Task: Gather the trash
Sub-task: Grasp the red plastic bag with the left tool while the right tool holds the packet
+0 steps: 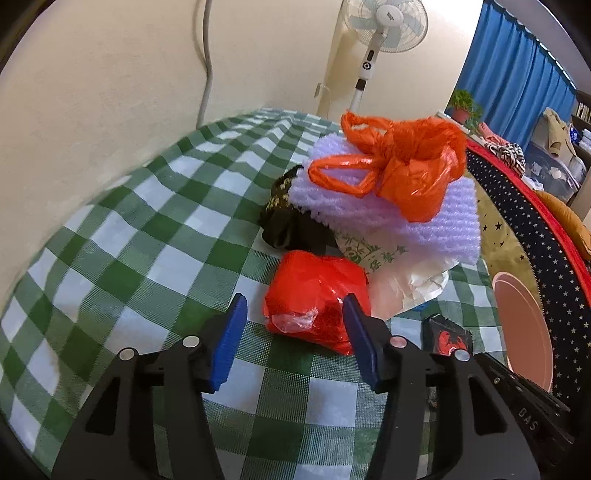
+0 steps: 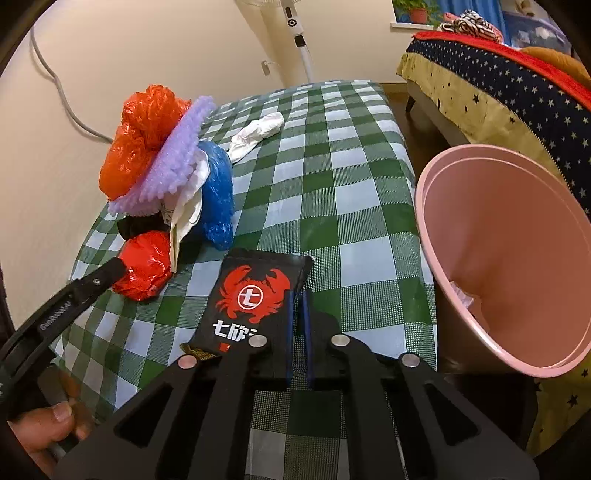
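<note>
My left gripper (image 1: 295,310) is open, its blue pads on either side of a red crumpled plastic bag (image 1: 316,301) on the checked table; the bag also shows in the right wrist view (image 2: 146,264). My right gripper (image 2: 298,295) is shut on the edge of a black packet with a red crab logo (image 2: 251,295), also seen in the left wrist view (image 1: 448,338). Behind lies a pile: an orange bag (image 1: 406,166), purple foam (image 1: 369,206), white paper (image 1: 406,280), a blue bag (image 2: 218,192). A pink bin (image 2: 517,258) stands at the right.
A green and white checked cloth (image 2: 332,184) covers the table. A white crumpled wrapper (image 2: 256,133) lies further back. A standing fan (image 1: 384,29) and a wall are behind. A bed with starred cover (image 2: 498,85) is at the right.
</note>
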`<state>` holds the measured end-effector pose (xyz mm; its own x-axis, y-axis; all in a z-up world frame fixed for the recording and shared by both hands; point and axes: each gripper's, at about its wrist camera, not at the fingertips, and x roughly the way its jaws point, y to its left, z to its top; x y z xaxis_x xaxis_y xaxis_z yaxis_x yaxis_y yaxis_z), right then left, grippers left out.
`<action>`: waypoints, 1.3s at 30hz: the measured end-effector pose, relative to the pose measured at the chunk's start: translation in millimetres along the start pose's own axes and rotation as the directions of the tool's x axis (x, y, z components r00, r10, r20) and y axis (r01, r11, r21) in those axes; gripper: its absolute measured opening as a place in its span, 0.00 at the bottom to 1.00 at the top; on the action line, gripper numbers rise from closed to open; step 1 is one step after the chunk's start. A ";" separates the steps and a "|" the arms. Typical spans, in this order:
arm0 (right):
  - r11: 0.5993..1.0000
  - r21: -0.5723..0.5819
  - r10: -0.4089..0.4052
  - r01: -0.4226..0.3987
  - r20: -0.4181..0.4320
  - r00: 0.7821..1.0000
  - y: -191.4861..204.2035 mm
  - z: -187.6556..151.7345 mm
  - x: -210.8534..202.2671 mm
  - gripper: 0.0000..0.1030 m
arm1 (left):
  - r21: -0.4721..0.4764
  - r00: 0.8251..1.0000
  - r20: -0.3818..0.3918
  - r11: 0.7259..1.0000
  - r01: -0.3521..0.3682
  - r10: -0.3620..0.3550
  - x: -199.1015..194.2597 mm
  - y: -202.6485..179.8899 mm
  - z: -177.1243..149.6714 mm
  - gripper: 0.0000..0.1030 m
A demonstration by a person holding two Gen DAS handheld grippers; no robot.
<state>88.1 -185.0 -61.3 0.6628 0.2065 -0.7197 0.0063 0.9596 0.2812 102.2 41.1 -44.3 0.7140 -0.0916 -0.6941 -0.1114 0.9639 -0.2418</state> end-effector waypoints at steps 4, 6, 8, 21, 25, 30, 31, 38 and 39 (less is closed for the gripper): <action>0.999 0.029 0.021 -0.021 0.007 1.000 -5.4 0.4 -2.5 0.15 | -0.013 1.000 -0.013 1.000 0.003 -0.004 6.3 -0.8 0.5 0.57; 0.999 0.038 0.030 -0.030 0.008 1.000 -7.0 0.5 -3.0 0.19 | -0.014 1.000 -0.018 1.000 0.008 -0.008 8.8 -2.2 1.2 0.57; 0.998 0.046 0.034 -0.035 0.018 0.999 -8.8 0.7 -5.0 0.20 | -0.015 1.000 -0.017 1.000 0.007 -0.007 9.8 -3.4 1.7 0.58; 0.999 0.001 0.053 -0.053 -0.019 0.998 2.1 -2.3 3.0 0.06 | -0.010 0.999 -0.032 1.000 0.022 -0.022 15.9 -6.7 3.9 0.58; 0.999 -0.023 0.049 -0.049 0.002 0.999 4.1 -1.2 -2.0 0.00 | -0.014 0.999 -0.038 0.999 0.037 -0.038 17.8 -6.5 4.3 0.55; 0.998 -0.039 0.050 -0.049 0.039 0.998 3.8 1.4 -12.2 0.00 | -0.012 0.999 -0.033 0.999 0.037 -0.037 16.0 -7.6 2.8 0.50; 0.998 -0.040 0.050 -0.048 0.046 0.998 4.1 2.5 -13.8 0.00 | -0.011 0.999 -0.031 0.999 0.037 -0.037 15.2 -7.5 2.5 0.48; 0.998 -0.050 0.046 -0.041 0.104 0.993 3.4 8.6 -32.5 0.00 | 0.022 1.000 -0.013 0.999 0.029 -0.029 4.0 -11.2 0.7 0.40; 0.998 -0.052 0.044 -0.038 0.110 0.993 3.0 9.8 -34.4 0.00 | 0.026 1.000 -0.011 0.999 0.027 -0.027 2.4 -11.9 0.2 0.40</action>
<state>72.6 -191.1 -29.5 0.7408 0.2260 -0.6326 -0.0581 0.9597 0.2749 105.3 29.5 -42.9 0.7094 -0.1204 -0.6945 -0.0734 0.9673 -0.2427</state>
